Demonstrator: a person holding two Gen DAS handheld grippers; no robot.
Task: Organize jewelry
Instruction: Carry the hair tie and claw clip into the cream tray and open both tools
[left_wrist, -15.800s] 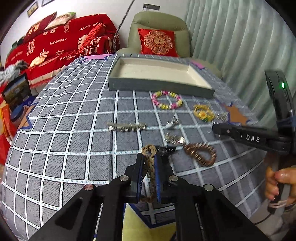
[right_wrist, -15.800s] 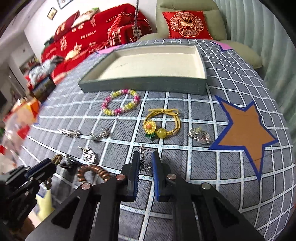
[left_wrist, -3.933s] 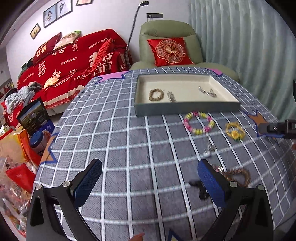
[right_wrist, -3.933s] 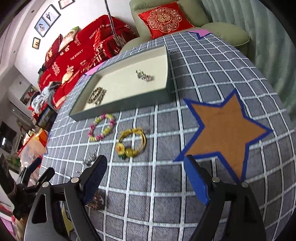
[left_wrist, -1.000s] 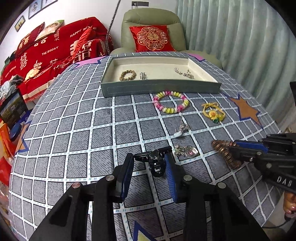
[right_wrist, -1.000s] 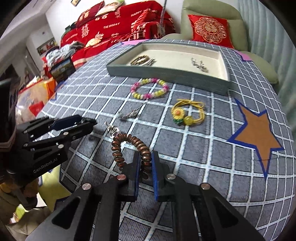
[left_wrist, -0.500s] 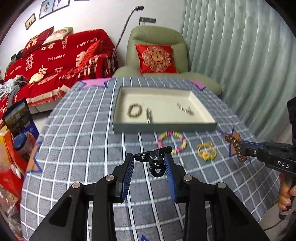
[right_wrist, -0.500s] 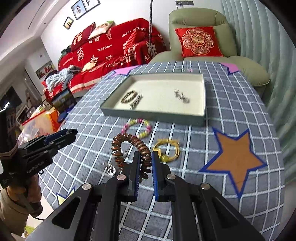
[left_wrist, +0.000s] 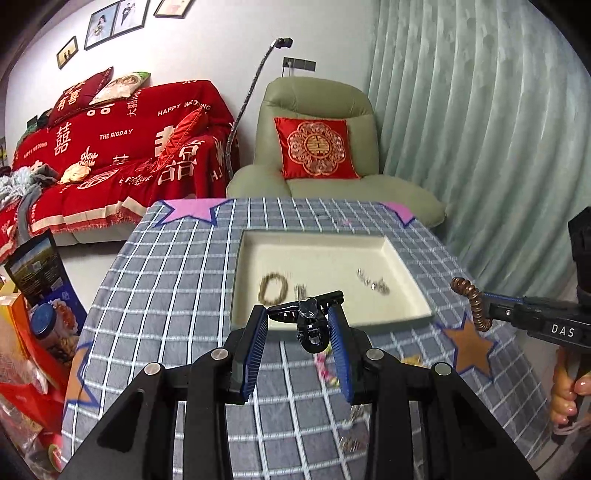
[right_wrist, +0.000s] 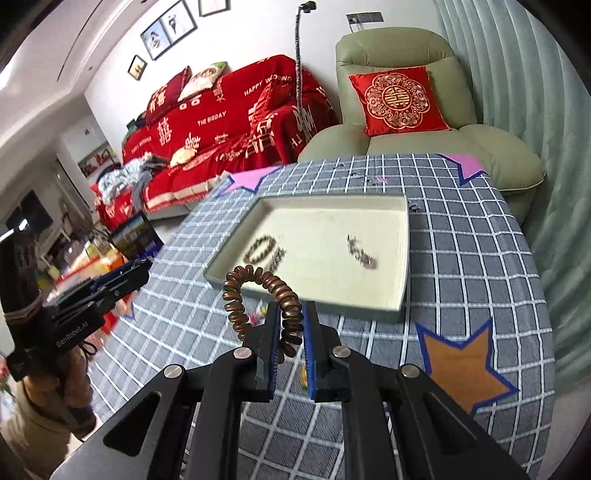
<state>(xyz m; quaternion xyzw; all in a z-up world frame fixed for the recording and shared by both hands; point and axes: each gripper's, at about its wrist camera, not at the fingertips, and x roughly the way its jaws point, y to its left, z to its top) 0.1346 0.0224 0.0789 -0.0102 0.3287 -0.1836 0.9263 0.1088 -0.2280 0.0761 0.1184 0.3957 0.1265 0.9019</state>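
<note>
Right wrist view: right gripper clamps a coppery spiral-coil hair tie raised before the tray, while left gripper grips a black claw clip.

Left wrist view: looking forward and downward along the left gripper, raised above the table's near edge.
Right wrist view: facing likewise, from further right.
Shared: both are showing the tray, armchair and sofa.
</note>
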